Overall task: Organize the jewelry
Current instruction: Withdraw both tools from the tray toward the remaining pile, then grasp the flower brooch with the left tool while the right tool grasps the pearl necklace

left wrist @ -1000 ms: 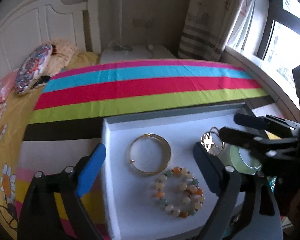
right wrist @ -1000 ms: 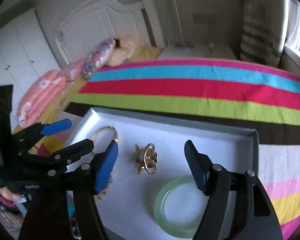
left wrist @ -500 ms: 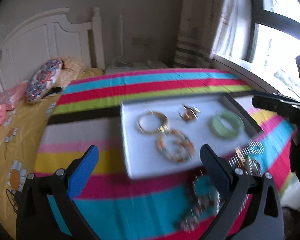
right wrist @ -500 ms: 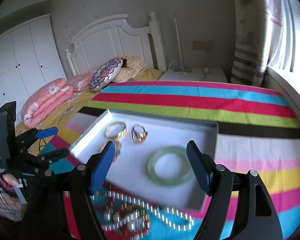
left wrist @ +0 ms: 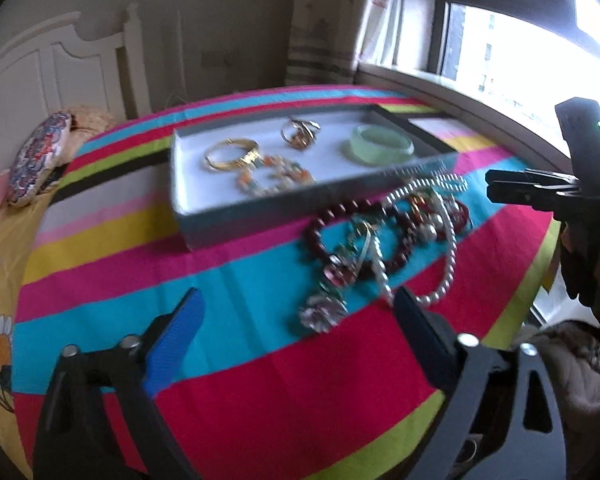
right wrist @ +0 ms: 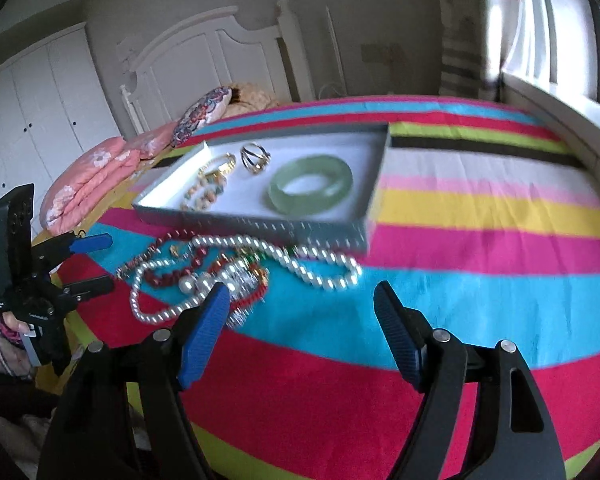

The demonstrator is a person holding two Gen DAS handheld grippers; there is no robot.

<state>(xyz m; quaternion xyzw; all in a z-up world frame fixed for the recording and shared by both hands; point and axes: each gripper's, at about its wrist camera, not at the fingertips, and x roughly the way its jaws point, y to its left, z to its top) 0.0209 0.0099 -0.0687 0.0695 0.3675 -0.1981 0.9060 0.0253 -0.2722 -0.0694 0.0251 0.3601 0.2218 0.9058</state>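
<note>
Left of the scene, left gripper (left wrist: 296,300): jaws just been closing a little, wide apart even so, nothing between them; held low over the bedspread, short of the loose pile.
Loose pile (right wrist: 220,276): tangle of strands on the turquoise and red stripes, just in front of the tray's near wall, between the two grippers.
Dark red bead strand (left wrist: 340,208): light and limp, likely to drag its neighbours; best pinched across a few beads at a free loop.
Silver flower piece (left wrist: 324,312): small and stiff, blurred, at the pile's near edge; probably snagged on a strand.
Pearl necklace (right wrist: 320,268): smooth, rounded, slippery under flat pads; right-hand loop clear of the knot, the likeliest place to take hold.
Tray (right wrist: 260,224): shallow grey box, white inside, flat on the bed.
Gold bangle (left wrist: 232,153): rigid, light, already in the tray at left.
Beaded bracelet (left wrist: 272,178): soft string of pale and orange beads, touching the gold bangle.
Gold ring (left wrist: 300,133): tiny and hard, mid-tray.
Jade bangle (right wrist: 312,184): hard, glossy, likely brittle; at the tray's right end.
Right gripper (right wrist: 300,290): jaws apart and empty, near the pile's right side.
Bedspread (right wrist: 460,280): soft striped cloth, yielding under a press, so beads may sink.
Room: white wardrobe (right wrist: 32,100), pink quilt (right wrist: 88,176), patterned cushion (right wrist: 204,116), white headboard (right wrist: 204,56), striped curtain (left wrist: 328,20), bright window (left wrist: 520,40).
</note>
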